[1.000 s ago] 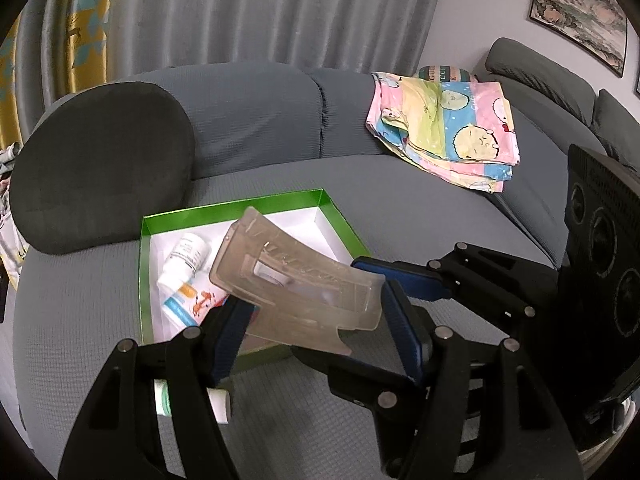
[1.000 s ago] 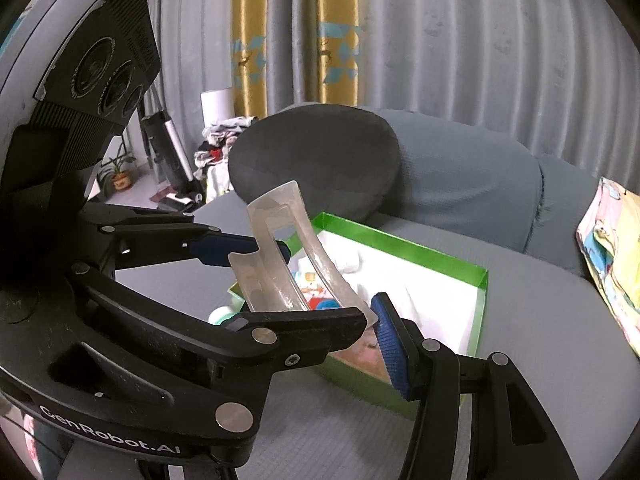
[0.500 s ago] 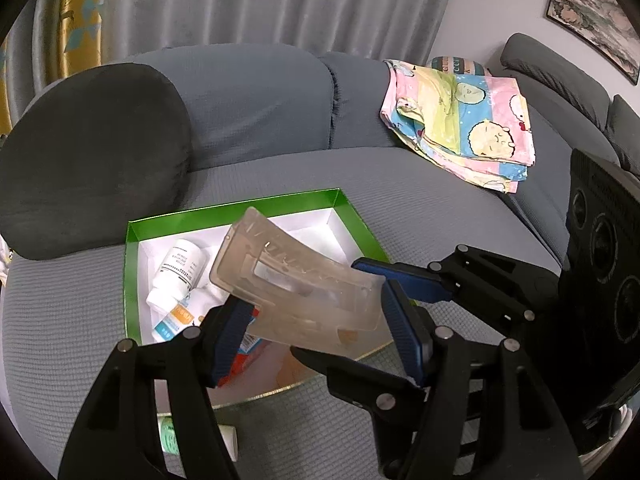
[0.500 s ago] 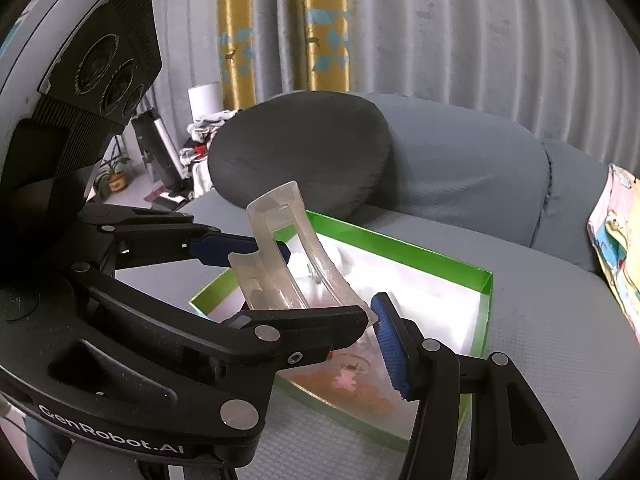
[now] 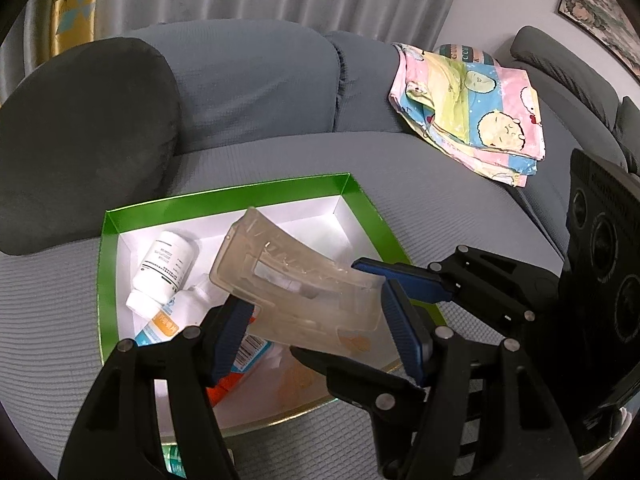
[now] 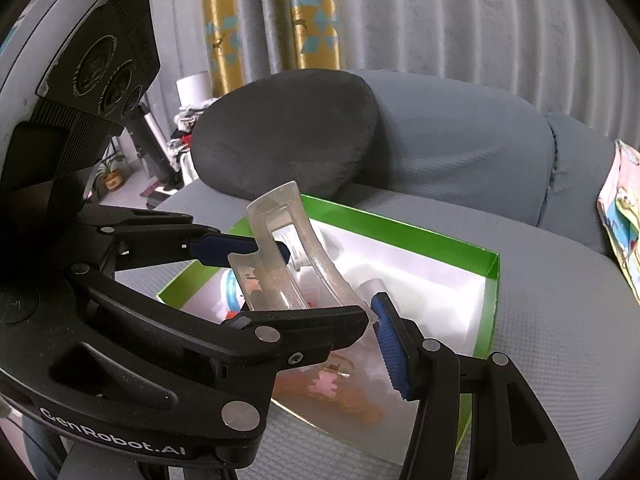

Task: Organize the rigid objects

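A dark grey cushion (image 5: 80, 136) leaned at the left end of a grey sofa (image 5: 256, 92). On the seat lay an open green box (image 5: 224, 196) with a white lining, already holding a white pill bottle (image 5: 166, 270) and a white tube with orange print (image 5: 164, 320). Above the box, both grippers held one curved, clear plastic holder (image 5: 296, 292). The left gripper (image 5: 316, 330) clamped its near end across the width, a blue pad on each side. The right gripper (image 6: 304, 312), reaching in from the right, pinched the far-right end, its jaws narrow on the plastic. Further right, a folded pastel cloth (image 5: 472, 116) lay on the sofa.

The holder hung tilted over the bottle and tube, clear of the box floor. Smooth plastic might slip from the pads, or, if one gripper let go first, swing down and knock the bottle or catch the box wall.
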`<state>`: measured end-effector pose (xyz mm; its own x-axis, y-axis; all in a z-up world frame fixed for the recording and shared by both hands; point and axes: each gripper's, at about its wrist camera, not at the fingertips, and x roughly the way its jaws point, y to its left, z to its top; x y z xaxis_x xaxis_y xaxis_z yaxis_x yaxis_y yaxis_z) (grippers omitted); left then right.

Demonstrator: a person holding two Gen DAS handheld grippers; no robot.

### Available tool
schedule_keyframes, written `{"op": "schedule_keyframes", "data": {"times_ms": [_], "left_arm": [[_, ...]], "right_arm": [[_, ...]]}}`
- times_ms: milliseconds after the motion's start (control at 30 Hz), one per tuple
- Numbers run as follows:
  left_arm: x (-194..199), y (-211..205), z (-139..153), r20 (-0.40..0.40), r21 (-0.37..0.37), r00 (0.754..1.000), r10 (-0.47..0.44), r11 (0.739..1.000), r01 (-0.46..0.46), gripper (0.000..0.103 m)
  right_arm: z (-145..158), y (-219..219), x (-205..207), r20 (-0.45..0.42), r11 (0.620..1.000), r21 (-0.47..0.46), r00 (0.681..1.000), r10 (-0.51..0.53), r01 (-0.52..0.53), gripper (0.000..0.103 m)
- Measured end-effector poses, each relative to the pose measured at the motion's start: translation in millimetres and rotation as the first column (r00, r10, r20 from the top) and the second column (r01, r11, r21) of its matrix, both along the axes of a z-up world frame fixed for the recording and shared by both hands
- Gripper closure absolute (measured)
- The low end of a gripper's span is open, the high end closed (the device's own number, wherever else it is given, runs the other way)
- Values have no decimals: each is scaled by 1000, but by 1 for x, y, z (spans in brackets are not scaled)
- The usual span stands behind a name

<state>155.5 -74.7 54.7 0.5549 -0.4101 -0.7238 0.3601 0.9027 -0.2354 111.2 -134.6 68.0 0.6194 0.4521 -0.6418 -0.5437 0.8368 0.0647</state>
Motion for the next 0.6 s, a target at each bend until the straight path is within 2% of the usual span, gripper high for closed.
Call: {"op": "schedule_keyframes", "data": {"times_ms": [600], "left_arm": [[19,-1,-17,-49,-2,999,-2,1000,2,38]], "right_arm": [[-15,0,21,-47,1000,-6,999,-2,2,46]]}}
